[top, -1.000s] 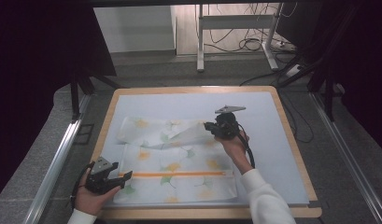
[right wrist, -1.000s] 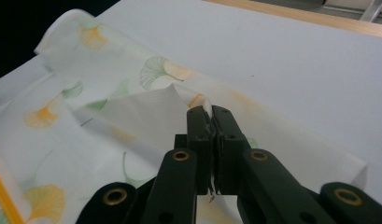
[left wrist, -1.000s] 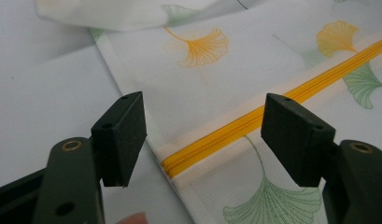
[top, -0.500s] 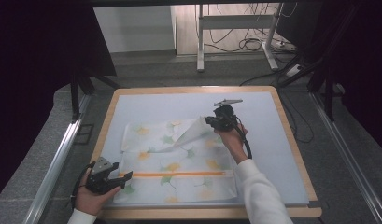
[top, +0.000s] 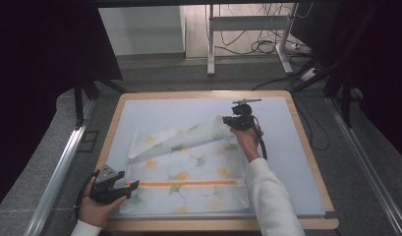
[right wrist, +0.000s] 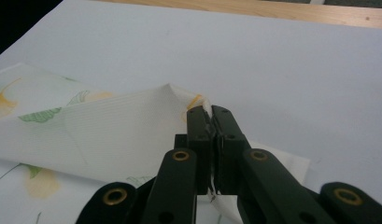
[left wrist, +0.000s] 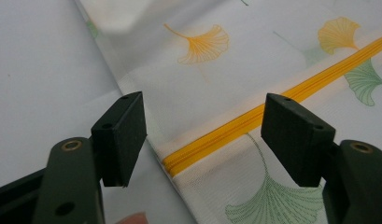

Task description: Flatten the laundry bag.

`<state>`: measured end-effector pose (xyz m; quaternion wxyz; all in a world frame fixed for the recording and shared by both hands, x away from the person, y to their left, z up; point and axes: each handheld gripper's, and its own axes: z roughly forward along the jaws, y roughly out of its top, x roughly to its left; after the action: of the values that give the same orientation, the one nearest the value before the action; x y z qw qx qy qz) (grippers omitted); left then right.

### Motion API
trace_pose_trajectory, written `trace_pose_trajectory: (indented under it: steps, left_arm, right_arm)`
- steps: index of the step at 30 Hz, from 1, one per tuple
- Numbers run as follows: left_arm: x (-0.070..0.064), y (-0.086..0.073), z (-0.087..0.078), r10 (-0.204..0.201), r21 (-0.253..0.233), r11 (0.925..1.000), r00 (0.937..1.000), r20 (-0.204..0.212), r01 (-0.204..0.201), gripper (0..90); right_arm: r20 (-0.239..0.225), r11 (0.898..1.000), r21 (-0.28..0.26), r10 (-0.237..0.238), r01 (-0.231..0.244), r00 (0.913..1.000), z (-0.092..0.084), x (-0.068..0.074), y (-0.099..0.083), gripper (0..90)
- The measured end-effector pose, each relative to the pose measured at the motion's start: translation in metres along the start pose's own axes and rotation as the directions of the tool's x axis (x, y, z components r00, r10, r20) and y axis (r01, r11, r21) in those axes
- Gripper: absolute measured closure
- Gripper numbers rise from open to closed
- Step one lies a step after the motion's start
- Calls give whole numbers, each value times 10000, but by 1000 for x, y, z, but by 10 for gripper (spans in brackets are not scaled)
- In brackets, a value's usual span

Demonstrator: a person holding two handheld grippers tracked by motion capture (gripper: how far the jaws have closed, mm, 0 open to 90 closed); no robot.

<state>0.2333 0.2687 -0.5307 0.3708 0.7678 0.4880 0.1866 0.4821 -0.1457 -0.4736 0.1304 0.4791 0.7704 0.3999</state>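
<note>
Clearly the thin mesh bag (top: pixel 188 167) is light and floppy, best pinched at a corner, as the right gripper (right wrist: pixel 212 116) does, clamped on one, while the left gripper (left wrist: pixel 202 135) gapes wide over the zipper (left wrist: pixel 272 112) end.

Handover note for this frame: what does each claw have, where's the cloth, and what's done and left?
Right claw: shut on the cloth's far right corner, lifted off the mat, so the far edge lies folded over.
Left claw: open, jaws either side of the near left edge at the end of the yellow zipper, gripping nothing.
Cloth: near half flat on the mat.
Done: one corner gripped and raised.
Left: likely grip the near left edge and finish spreading or folding; I cannot tell which.
</note>
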Motion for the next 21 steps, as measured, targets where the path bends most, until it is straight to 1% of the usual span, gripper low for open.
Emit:
trace_pose_trajectory:
  steps: [3,7,8,11,14,18,21]
  left_arm:
    - [0,0,0,-11,-5,10000,10000,1,11,307]
    - [-1,0,0,-10,-22,10000,10000,2,10,307]
    - [-1,0,0,-12,-21,10000,10000,4,12,307]
    - [0,0,0,-29,9,10000,10000,5,29,307]
    - [1,-1,0,-37,-7,10000,10000,6,37,307]
    - [1,-1,-1,-66,-37,10000,10000,-8,66,307]
    - [1,0,-1,-75,-53,10000,10000,-1,75,308]
  right_arm:
    - [32,10000,-7,82,-82,10000,1,-3,1,862]
    - [232,9998,-12,204,-204,9995,5,-12,3,862]
    - [254,9995,52,310,-312,9992,6,-14,4,862]
    - [381,9985,30,548,-550,9978,9,-22,6,862]
    - [590,9986,44,530,-533,9968,13,-27,6,861]
    - [791,9984,-114,568,-561,9952,17,-32,8,861]
    - [987,9974,-96,714,-708,9926,19,-38,9,857]
